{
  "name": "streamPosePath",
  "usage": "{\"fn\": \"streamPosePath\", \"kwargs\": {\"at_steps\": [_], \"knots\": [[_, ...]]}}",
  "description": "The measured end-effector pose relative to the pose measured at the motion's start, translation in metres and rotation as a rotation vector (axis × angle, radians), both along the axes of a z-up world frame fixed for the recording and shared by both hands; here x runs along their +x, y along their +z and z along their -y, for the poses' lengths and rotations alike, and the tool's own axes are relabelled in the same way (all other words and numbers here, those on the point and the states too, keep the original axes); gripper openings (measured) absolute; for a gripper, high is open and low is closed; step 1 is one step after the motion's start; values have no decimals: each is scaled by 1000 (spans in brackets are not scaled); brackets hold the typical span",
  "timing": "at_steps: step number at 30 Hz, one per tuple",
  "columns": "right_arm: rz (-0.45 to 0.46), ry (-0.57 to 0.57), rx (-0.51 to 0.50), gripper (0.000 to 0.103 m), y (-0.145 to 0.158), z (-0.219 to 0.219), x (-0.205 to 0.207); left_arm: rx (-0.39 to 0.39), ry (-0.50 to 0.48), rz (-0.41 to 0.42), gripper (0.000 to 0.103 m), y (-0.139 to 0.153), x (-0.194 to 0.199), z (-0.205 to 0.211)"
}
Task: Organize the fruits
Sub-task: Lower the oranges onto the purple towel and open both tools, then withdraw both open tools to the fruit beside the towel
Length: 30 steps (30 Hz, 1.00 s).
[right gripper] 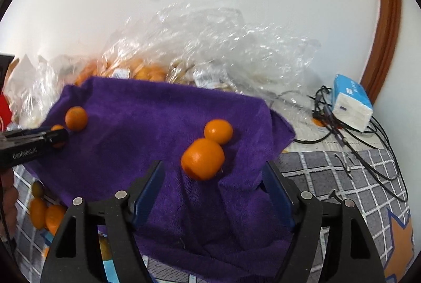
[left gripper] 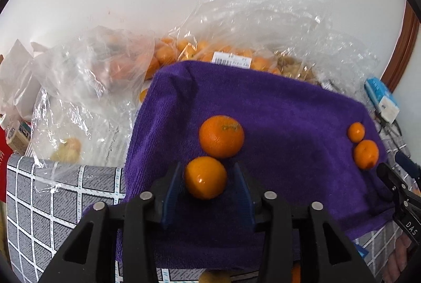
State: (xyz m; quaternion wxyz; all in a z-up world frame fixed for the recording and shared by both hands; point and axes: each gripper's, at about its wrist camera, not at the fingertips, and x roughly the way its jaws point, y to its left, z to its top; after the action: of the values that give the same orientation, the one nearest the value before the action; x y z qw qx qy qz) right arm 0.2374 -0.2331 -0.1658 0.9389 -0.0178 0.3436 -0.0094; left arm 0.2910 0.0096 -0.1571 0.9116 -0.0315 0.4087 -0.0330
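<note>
Purple and fuzzy, a soft cloth (left gripper: 276, 109) lies spread over the grey checked tabletop (left gripper: 39, 204), and four round orange fruits sit on it in two pairs.

On the left side, the left hand-held gripper (left gripper: 209, 183) has a smooth small orange (left gripper: 205, 177) between its blue pads. The pads look a little apart from its skin, so it seems let go, not pinched. It sits on the cloth, touching a bigger orange with a green stem mark (left gripper: 221, 136) just behind it.

On the right side, the right hand-held gripper (right gripper: 213, 185) is spread wide with nothing inside. Just past its tips lies a round orange fruit (right gripper: 202, 159), touching a smaller orange ball (right gripper: 218, 131) behind it.

I think this is the putting-down step: big and small fruits are being set in neat pairs on the cloth. More oranges wait in the crinkly clear plastic bags (right gripper: 210, 46) at the far edge, and a few lie on the tabletop near the left (right gripper: 44, 214). Next, I think each gripper must back away slowly so it does not bump its pair, then reach for another fruit.
</note>
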Motion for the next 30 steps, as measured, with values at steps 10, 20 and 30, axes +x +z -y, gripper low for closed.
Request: {"fn": "streamPosePath", "kwargs": {"at_steps": [10,20,30], "knots": [[51,-44,-14,75,36,8,-46,-15,-9,140,47,49,-32,-5],[-12,-66,31,75,33,8,-79,-43,-36,169,47,59,-82,-30],[-60,58,44,61,2,-35,-93,-30,18,84,47,6,-123,-73]]}}
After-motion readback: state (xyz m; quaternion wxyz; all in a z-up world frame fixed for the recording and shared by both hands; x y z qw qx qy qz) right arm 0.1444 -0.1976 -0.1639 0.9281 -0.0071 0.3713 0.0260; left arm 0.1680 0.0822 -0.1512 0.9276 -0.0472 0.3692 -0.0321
